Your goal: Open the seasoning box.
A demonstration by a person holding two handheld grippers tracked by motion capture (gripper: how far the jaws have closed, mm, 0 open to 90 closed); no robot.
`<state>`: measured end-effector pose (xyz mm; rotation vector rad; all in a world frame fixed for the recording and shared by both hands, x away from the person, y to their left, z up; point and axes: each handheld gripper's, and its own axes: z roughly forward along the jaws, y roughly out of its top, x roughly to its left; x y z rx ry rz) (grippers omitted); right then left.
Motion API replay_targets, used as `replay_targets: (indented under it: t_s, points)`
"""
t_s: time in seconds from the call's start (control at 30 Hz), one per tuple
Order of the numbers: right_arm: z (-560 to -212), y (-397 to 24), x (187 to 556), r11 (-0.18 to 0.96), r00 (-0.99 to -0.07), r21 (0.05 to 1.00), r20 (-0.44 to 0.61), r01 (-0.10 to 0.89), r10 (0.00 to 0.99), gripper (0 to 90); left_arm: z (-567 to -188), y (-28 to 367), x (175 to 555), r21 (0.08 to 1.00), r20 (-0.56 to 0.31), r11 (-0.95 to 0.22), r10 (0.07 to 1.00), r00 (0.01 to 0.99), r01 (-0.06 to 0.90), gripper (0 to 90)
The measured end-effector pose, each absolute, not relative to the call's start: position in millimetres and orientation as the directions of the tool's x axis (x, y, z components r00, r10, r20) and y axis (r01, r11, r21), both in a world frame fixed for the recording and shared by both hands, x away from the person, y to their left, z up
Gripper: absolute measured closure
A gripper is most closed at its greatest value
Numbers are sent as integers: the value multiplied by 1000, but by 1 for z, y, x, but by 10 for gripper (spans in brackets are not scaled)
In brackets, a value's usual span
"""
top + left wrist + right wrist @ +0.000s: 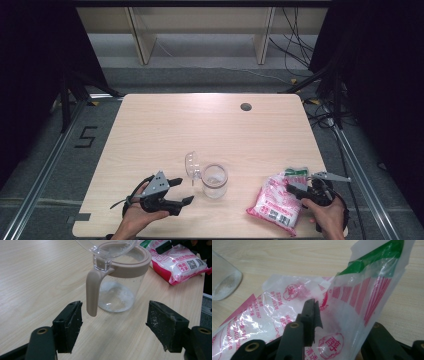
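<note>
Crinkly clear plastic printed in pink and red, with a green band across its top, makes up the soft bag of white granules that lies on the pale wood-grain table, at the near edge and off to the right of the clear round plastic jar with the tan rim and handle, well apart from it. The right tool has the bag's upper end standing between its black jaws, one pad lying against the film, the other hidden behind it; I cannot tell whether they pinch yet. If they catch a single loose layer of film, the slick plastic could slide out as the bag comes up, and if the raised end is already cut open, granules might scatter over the table before reaching the jar. On the jar's left, just short of it, the left tool has its jaws spread wide, empty, with the tan handle hanging between them. The jar looks light, with a thin layer of white grains on its bottom, so a nudge from either pad rather than a square grip could skate or tip it. Its clear flip lid stands open on the left of the rim, where a swinging bag might knock it.
</note>
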<state>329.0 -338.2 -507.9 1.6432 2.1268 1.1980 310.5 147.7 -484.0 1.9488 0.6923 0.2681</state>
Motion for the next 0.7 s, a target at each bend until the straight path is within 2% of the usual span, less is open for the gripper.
replay_targets:
  t_s: [0.07,0.2,0.3,0.33,0.43,0.53,0.6,0.63,0.7]
  points:
    - [-509,-337,330,36,-367,692,337,721,867,665,-484,147,311,877,-122,-322,568,814,356,280]
    - [-509,-337,332,48,-381,697,331,715,863,697,-483,146,310,883,-145,-302,555,819,360,280]
    - [-508,-333,332,20,-349,678,353,735,868,741,-483,146,310,883,-154,-292,557,816,366,280]
    - [-508,-336,334,66,-385,694,316,717,867,752,-483,147,310,883,-151,-296,555,818,364,280]
    - [-507,-331,333,44,-373,677,349,735,860,815,-482,147,309,880,-137,-311,557,820,358,280]
    - [-508,-333,336,108,-424,702,293,704,857,853,-484,145,309,879,-151,-303,554,819,368,280]
    - [-505,-331,334,89,-415,689,323,720,851,874,-486,144,308,875,-145,-317,548,824,365,280]
    - [-507,-332,336,107,-434,702,306,704,848,882,-486,143,308,874,-140,-324,546,826,362,280]
    - [-505,-330,334,88,-409,689,318,719,855,896,-488,139,307,873,-152,-320,539,828,368,280]
